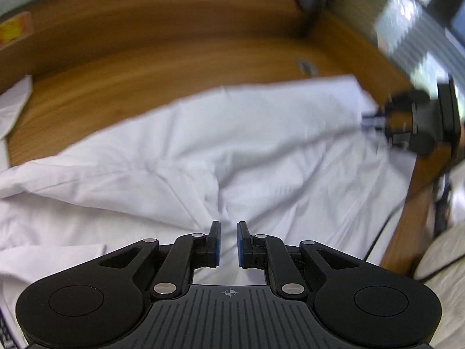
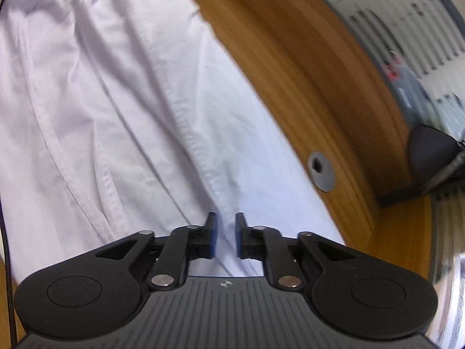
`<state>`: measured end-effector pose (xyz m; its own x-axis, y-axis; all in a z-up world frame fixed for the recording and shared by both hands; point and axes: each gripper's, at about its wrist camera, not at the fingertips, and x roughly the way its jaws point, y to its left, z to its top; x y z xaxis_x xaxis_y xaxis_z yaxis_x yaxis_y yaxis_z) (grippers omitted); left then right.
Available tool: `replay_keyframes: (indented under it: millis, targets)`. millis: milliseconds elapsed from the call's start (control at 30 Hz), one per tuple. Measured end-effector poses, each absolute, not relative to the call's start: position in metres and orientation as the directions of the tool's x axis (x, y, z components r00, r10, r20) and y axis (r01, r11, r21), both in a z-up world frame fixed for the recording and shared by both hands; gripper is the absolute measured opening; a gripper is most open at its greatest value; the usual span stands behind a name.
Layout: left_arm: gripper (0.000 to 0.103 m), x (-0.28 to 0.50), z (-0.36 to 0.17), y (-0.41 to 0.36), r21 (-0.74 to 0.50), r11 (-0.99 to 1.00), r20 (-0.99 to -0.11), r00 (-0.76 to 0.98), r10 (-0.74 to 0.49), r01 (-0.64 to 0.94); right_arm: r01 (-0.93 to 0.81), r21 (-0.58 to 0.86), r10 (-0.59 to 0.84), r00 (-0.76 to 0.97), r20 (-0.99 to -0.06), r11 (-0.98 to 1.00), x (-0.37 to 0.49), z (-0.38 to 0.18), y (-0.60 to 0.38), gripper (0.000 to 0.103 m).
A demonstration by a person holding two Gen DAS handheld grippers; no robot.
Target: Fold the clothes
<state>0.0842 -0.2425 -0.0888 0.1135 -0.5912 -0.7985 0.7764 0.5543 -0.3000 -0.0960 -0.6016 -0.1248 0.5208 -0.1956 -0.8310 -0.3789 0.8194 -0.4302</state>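
A white garment (image 1: pixel 232 145) lies spread and creased on the wooden table (image 1: pixel 145 43). My left gripper (image 1: pixel 228 232) hovers low over a raised fold near the garment's middle, its blue pads a narrow gap apart with cloth showing below them, not pinched. In the right wrist view the same garment (image 2: pixel 116 101) shows stitched seams. My right gripper (image 2: pixel 225 226) sits over a seam near the cloth's edge, pads slightly apart and not pressing on it. The right gripper (image 1: pixel 375 122) also appears blurred at the garment's far right corner.
A grey cable grommet (image 2: pixel 321 171) is set in the table (image 2: pixel 276 72) just beyond the cloth's edge. Another white cloth (image 1: pixel 14 101) lies at the left. Grey equipment (image 1: pixel 412 37) stands at the back right. A black cable (image 2: pixel 5 232) runs along the left.
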Motion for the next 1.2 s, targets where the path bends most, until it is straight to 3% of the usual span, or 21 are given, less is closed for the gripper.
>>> replay_keyframes:
  millis: [167, 467, 567, 800, 867, 967, 1067, 1200]
  targets:
    - [0.032, 0.088, -0.072, -0.242, -0.317, 0.666, -0.75, 0.251, -0.612, 0.675, -0.17, -0.314, -0.173, 0.552, -0.816, 0.934, -0.091, -0.084, -0.615, 0.049]
    - [0.047, 0.091, -0.089, -0.293, -0.243, 0.737, -0.769, 0.338, -0.543, 0.631, 0.201, -0.027, -0.145, 0.604, -0.784, 0.979, -0.057, -0.077, -0.644, 0.065]
    - [0.047, 0.094, -0.099, -0.307, -0.23, 0.746, -0.781, 0.338, -0.524, 0.625, 0.27, 0.022, -0.148, 0.593, -0.792, 0.963, -0.045, -0.098, -0.649, 0.067]
    - [0.047, 0.099, -0.124, -0.321, -0.18, 0.769, -0.825, 0.333, -0.458, 0.613, 0.283, -0.034, -0.182, 0.514, -0.839, 0.958, -0.022, -0.147, -0.651, 0.073]
    - [0.047, 0.099, -0.124, -0.321, -0.177, 0.77, -0.826, 0.334, -0.455, 0.612, 0.273, -0.047, -0.185, 0.51, -0.84, 0.961, -0.02, -0.15, -0.649, 0.078]
    - [0.048, 0.1, -0.11, -0.309, -0.209, 0.785, -0.8, 0.36, -0.48, 0.583, 0.286, -0.032, -0.184, 0.523, -0.832, 0.958, -0.023, -0.138, -0.655, 0.078]
    - [0.059, 0.103, -0.089, -0.283, -0.241, 0.832, -0.738, 0.462, -0.492, 0.5, 0.339, -0.017, -0.214, 0.553, -0.805, 0.94, -0.036, -0.12, -0.667, 0.078]
    - [0.06, 0.116, -0.084, -0.246, -0.271, 0.924, -0.736, 0.561, -0.38, 0.27, 0.471, 0.021, -0.272, 0.546, -0.792, 0.882, -0.056, -0.108, -0.704, 0.078]
